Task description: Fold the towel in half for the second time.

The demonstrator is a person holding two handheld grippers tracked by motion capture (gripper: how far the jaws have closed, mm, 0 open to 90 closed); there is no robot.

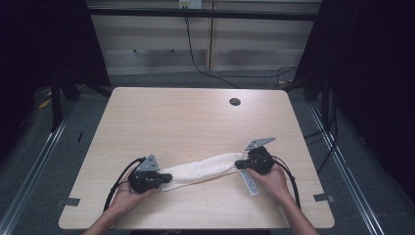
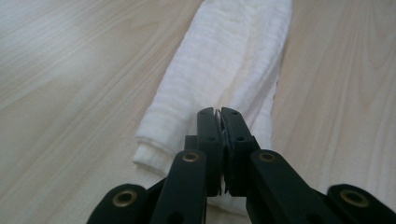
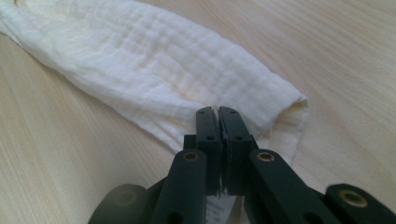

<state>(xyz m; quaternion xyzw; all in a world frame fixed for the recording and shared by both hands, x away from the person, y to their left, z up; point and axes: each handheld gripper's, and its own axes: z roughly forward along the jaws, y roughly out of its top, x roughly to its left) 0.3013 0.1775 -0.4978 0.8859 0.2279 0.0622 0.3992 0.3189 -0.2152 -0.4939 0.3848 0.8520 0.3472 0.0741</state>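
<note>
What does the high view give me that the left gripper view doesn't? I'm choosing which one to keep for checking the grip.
High view: the whole white cloth stretched between left gripper and right gripper, both hands, a white label strip and the table's cable hole.
Left gripper view: close up, the jaws shut with a thin edge of fabric pinched between them, and the cloth's folded layers.
Both: cloth lying on the wooden table.

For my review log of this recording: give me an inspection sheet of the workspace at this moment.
Surface: pale wood table with a round cable hole.
Job's things: white cloth, bunched long, lying between both hands; label at its right end.
Clutter: nothing seen.
Grippers: left gripper and right gripper, each shut on a cloth end.
Cables: one black lead trails from each gripper.
Surroundings: cabinet, floor wires.
</note>
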